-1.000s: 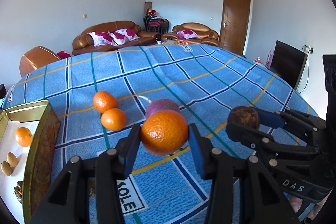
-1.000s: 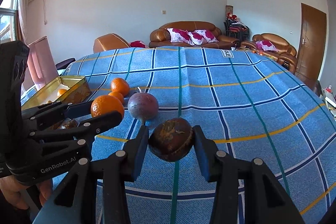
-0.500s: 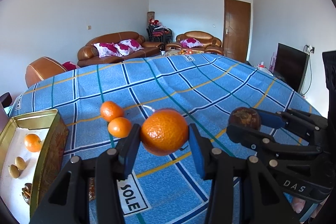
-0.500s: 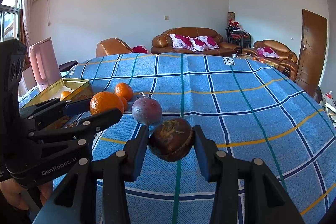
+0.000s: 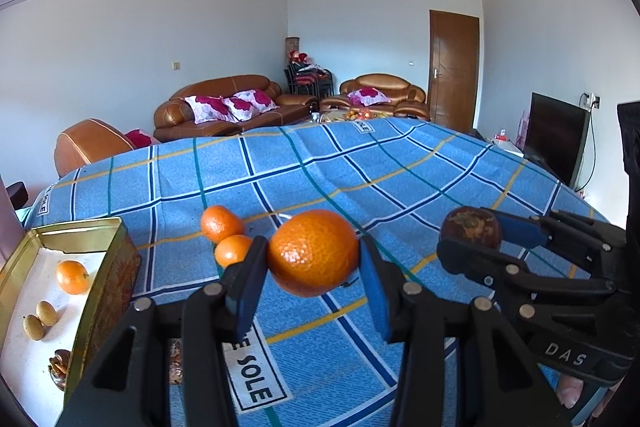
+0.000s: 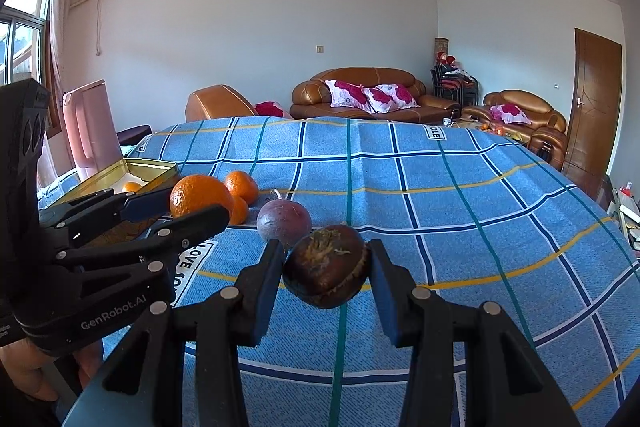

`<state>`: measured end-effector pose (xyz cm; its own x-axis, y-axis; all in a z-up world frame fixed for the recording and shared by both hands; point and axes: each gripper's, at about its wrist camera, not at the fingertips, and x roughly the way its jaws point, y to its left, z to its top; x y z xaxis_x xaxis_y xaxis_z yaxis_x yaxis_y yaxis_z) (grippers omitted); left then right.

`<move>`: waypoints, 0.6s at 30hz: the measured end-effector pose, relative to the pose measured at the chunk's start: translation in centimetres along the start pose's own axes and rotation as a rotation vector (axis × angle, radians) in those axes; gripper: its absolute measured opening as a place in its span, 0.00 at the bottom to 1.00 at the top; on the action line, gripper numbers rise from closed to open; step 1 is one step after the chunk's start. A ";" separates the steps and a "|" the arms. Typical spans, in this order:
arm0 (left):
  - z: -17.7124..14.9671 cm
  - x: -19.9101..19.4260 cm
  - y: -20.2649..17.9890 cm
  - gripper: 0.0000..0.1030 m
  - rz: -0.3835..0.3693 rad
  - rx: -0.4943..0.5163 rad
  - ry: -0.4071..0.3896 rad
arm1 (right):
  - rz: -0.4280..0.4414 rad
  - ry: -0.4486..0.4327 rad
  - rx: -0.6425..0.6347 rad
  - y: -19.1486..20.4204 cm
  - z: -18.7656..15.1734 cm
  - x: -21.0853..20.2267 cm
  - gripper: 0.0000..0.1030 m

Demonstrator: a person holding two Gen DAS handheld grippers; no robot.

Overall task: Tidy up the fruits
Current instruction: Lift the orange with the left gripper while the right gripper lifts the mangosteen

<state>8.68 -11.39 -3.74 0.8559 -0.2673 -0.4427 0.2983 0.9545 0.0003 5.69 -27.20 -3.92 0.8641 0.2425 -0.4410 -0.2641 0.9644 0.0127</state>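
While the left gripper (image 5: 313,259) is clamping an orange (image 5: 314,257) above the blue checked cloth (image 5: 400,179), the right gripper (image 6: 326,271) is squeezing a dark brown fruit (image 6: 326,271). Two small oranges (image 5: 222,225) and a purple fruit (image 6: 283,223) are lying near the cloth's left edge, beside the gold tin (image 5: 108,291).

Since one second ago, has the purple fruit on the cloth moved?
No. The purple fruit lies at the same spot, just right of the two small oranges, as before.
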 end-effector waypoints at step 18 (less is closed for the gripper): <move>-0.2 -1.5 0.0 0.46 0.027 0.008 -0.070 | 0.010 -0.052 -0.020 0.4 -0.2 -0.9 0.44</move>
<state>7.32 -10.97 -3.22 0.8911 -0.2504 -0.3785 0.2779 0.9604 0.0187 4.78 -27.09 -3.69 0.8824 0.2577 -0.3937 -0.2811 0.9597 -0.0016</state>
